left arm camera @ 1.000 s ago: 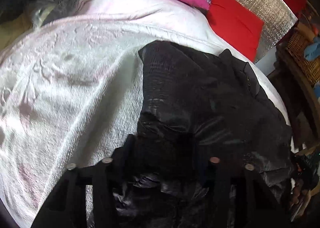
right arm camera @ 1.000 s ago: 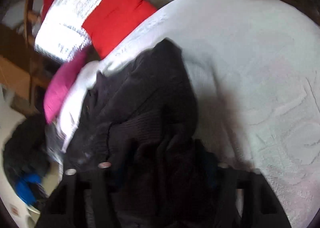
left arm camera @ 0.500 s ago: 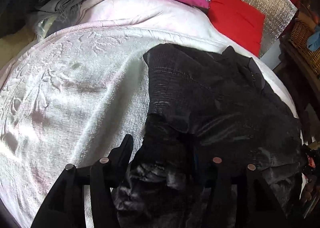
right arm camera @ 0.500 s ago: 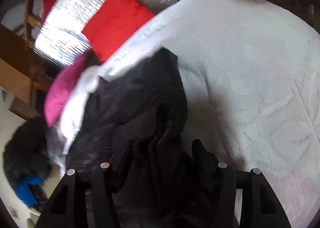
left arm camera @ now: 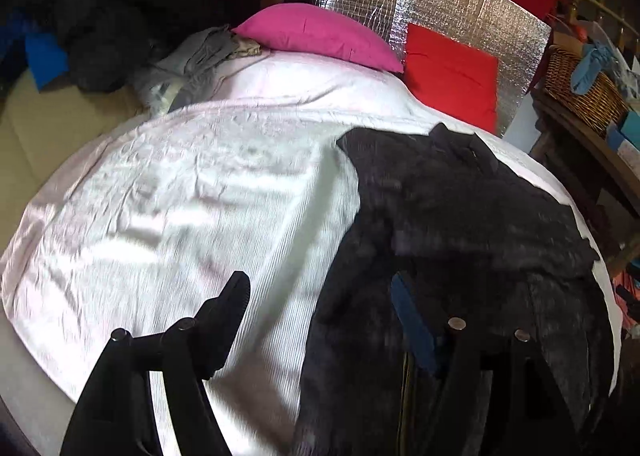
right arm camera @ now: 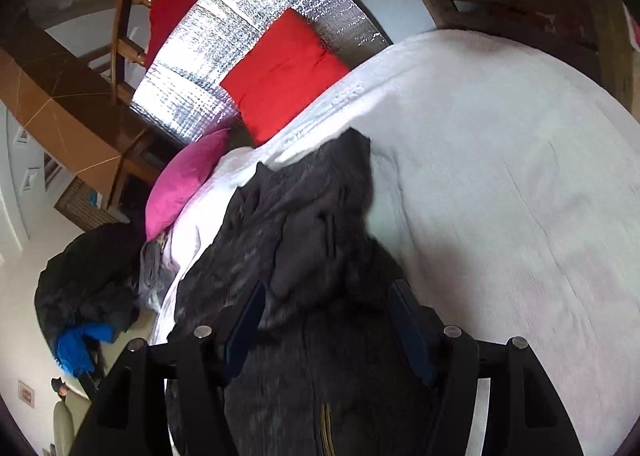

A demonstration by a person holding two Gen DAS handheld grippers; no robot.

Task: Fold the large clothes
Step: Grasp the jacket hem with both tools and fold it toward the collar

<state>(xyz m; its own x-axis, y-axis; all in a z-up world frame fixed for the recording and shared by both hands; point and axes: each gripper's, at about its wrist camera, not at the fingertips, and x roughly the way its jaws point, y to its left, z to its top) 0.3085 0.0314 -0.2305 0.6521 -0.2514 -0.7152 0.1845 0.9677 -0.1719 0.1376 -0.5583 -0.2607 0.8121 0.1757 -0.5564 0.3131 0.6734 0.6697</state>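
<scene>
A large black jacket (left arm camera: 472,240) lies crumpled on the white bedspread (left arm camera: 192,208), on its right side. My left gripper (left arm camera: 320,296) is open above the jacket's left edge; its left finger is over bare bedspread, its right finger over the cloth. In the right wrist view the same jacket (right arm camera: 304,240) runs from the bed down between the fingers. My right gripper (right arm camera: 328,308) is open, with the jacket lying loose between the jaws. A zipper strip (right arm camera: 326,432) shows at the bottom.
A pink pillow (left arm camera: 320,36) and a red pillow (left arm camera: 452,76) lean at the bed's head against a silver foil panel (left arm camera: 440,4). Grey clothes (left arm camera: 192,60) lie at the far left. A wicker basket (left arm camera: 580,88) stands on wooden furniture to the right.
Both grippers have let go of the jacket and opened. The left gripper has drawn back and up, so more of the bed shows. The jacket has settled on the bedspread.
</scene>
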